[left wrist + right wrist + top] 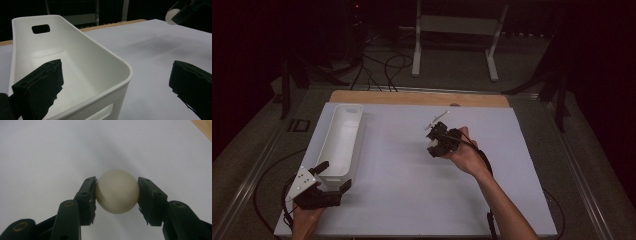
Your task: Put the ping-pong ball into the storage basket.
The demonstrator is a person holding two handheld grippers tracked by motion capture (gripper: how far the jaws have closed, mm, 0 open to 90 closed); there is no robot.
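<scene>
Tongs in the high view sit well apart: the left tongs rest at the near left corner of the white surface, their black jaws spread wide, one over the near end of the long white bin and the other just outside its near right corner. A grey three-cornered plate tops them, and the person's left hand grips them from below. The bin lies lengthwise along the left side of the surface, its far end toward the wooden strip at the back. Right of the middle, the right hand holds the right tongs above the surface; the ball between the jaws is too small to make out here.

Left gripper view: the two jaws stand far apart with nothing gripped. One hangs inside the bin, the other over bare surface beyond the rounded corner of the rim. A slot handle is cut in the bin's far wall. At the top right, the right tongs show farther off with a pale round ball in them.

Right gripper view: the jaws are closed on a cream ball, one pad pressed to each side of it. The ball is held clear above the white surface, with a corner of the wooden strip at the upper right.
</scene>
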